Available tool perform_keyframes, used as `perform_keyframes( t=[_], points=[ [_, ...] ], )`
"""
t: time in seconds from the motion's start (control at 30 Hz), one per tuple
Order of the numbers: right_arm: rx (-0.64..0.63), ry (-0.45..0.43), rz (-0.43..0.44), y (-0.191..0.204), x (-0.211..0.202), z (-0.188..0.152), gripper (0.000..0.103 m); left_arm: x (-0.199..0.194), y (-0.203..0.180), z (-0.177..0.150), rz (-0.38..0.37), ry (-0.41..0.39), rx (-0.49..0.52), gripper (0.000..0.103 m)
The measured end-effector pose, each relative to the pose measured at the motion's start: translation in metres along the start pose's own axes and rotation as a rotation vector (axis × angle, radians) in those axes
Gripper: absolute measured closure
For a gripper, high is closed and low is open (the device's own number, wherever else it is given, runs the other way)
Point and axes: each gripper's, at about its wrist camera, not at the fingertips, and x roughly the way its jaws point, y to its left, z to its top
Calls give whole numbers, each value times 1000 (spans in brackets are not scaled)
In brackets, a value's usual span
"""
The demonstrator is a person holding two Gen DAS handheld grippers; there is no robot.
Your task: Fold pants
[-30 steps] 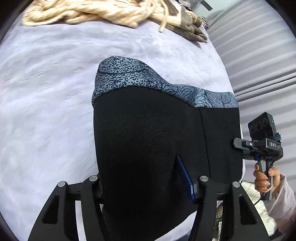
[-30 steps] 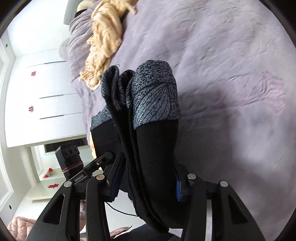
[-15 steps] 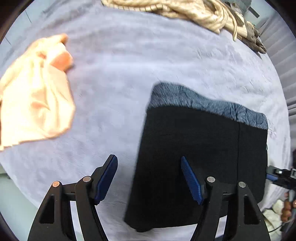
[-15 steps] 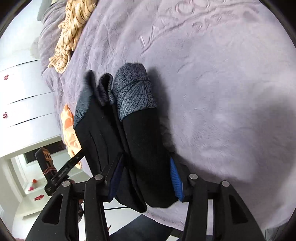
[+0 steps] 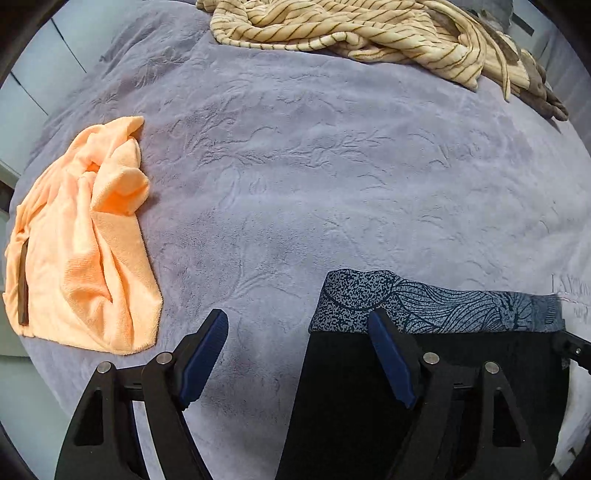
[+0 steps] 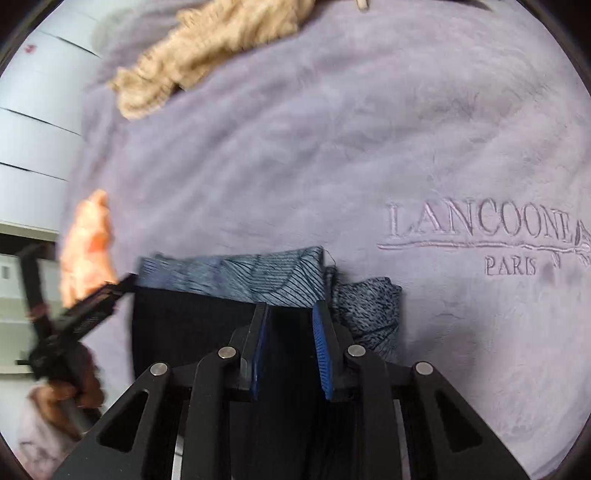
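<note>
The folded pants (image 5: 461,306), black with a blue patterned band, lie on the purple bedspread (image 5: 332,166) at the lower right of the left wrist view. My left gripper (image 5: 295,347) hovers over their left edge, open and still opening. Only bedspread and the pants' edge show in its gap. In the right wrist view the pants (image 6: 229,277) lie just ahead, one patterned layer bunched to the right. My right gripper (image 6: 290,332) is closing, with black pant fabric filling its narrow gap. The left gripper (image 6: 74,321) shows blurred at the left, held by a hand (image 6: 74,395).
An orange towel (image 5: 81,251) lies crumpled on the left of the bed. A beige striped garment (image 5: 351,29) is heaped along the far edge. Embroidered lettering (image 6: 480,225) marks the bedspread (image 6: 369,147) to the right. White cabinet fronts (image 6: 29,129) stand beyond the bed's left side.
The pants went from held up between both grippers to lying on the bed. My left gripper let go, opened and slid left. My right gripper's jaws narrowed on the fabric.
</note>
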Motion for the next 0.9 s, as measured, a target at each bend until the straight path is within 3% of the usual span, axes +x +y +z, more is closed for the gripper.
perform_keyframes(
  t=[0.03, 0.13, 0.23, 0.37, 0.47, 0.5, 0.67, 0.77, 0.9],
  points=[
    [20, 16, -14, -7, 7, -1, 77, -5, 2, 0, -10, 2, 1, 24],
    [129, 5, 73, -26, -6, -4, 74, -34, 9, -7, -33, -19, 29, 24],
    [58, 10, 52, -23, -31, -20, 72, -55, 10, -30, -61, -32, 78, 24],
    [-48, 24, 109, -12, -51, -75, 72, -42, -4, -78, -35, 52, 192, 24],
    [-118, 92, 44, 3, -26, -116, 72, -31, -10, -107, -22, 80, 192, 22],
    [-124, 97, 8, 3, -18, -127, 72, -32, -11, -111, -25, 79, 184, 17],
    [-64, 64, -14, 1, -12, -136, 72, -30, -13, -116, -39, 89, 173, 13],
    [-56, 68, -14, 0, -9, -132, 72, -27, -13, -116, -26, 90, 180, 1],
    [-58, 66, -41, 4, -9, -133, 72, -22, -11, -118, -53, 104, 160, 1]
  ],
)
